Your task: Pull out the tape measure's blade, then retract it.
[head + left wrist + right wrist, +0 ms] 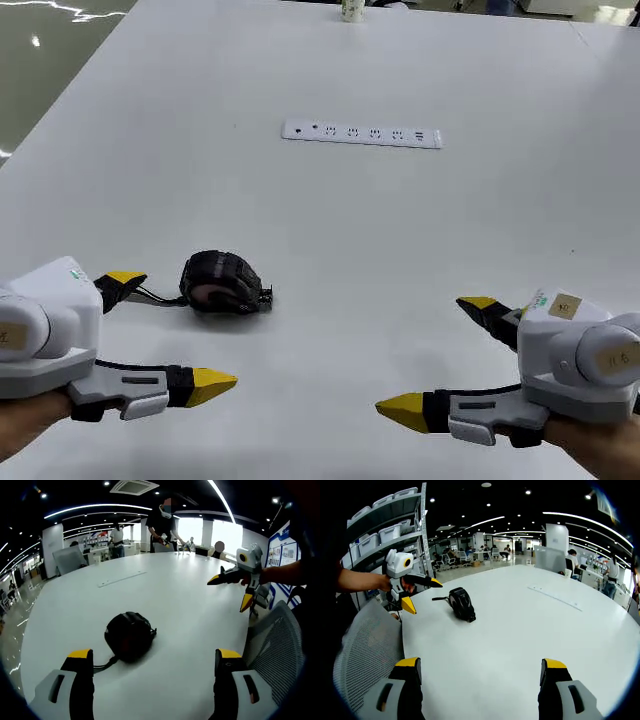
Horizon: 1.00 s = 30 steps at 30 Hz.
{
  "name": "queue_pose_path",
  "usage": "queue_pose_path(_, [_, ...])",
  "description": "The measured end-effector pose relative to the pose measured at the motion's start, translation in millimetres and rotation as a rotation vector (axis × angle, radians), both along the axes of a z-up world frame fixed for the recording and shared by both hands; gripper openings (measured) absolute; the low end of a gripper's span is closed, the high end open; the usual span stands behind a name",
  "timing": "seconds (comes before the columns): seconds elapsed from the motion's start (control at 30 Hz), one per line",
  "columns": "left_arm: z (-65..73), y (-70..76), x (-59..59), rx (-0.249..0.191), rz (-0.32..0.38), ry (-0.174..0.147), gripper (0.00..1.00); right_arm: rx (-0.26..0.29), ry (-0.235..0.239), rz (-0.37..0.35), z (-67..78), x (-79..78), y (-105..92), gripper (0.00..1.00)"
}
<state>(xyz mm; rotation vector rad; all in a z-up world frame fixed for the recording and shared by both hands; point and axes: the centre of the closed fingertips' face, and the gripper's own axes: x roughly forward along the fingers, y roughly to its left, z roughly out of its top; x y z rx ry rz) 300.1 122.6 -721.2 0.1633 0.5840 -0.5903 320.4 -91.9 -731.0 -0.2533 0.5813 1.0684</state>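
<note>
Black tape measure [224, 283]: lower left of head view, lying on white table [420, 230]; no blade seen out.
Case feel: prob. hard shell w/ ribbed rubbery skin; compact, some heft; shld take a firm pinch w/o slipping or crushing.
Blade: likely thin springy steel, quick to snap back if let go; hook end looks to sit at case's right side in head view, too small to make out.
Hold pts: across case body to pin it; hook tab for the pull.
Wrist strap [160, 297]: thin black cord, trailing left from case twd upper jaw tip of the near gripper; limp, no use as a hold.
Left gripper [182, 330]: lower left corner, jaws wide apart, nothing held, tips aimed right; in left gripper view, tape just ahead, between the jaw lines.
Right gripper [425, 353]: lower right corner, jaws wide apart, empty, tips aimed left; well apart from tape.
Hands: low at bottom edge, level w/ each other, grippers turned inward.
Power strip [362, 133]: upper centre, well apart from tape.
</note>
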Motion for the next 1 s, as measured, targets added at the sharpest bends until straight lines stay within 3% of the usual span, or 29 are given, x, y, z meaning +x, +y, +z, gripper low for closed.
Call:
queue_pose_path(0.63, [-5.5,9.0,16.7,0.03,-0.031,0.014,0.99,-0.015,-0.005,0.084,-6.6,16.5,13.8,0.98])
queue_pose_path(1.0, [-9.2,10.1,28.6,0.051,-0.086,0.028,0.98,-0.025,-0.013,0.159,-10.9,27.3,25.9,0.92])
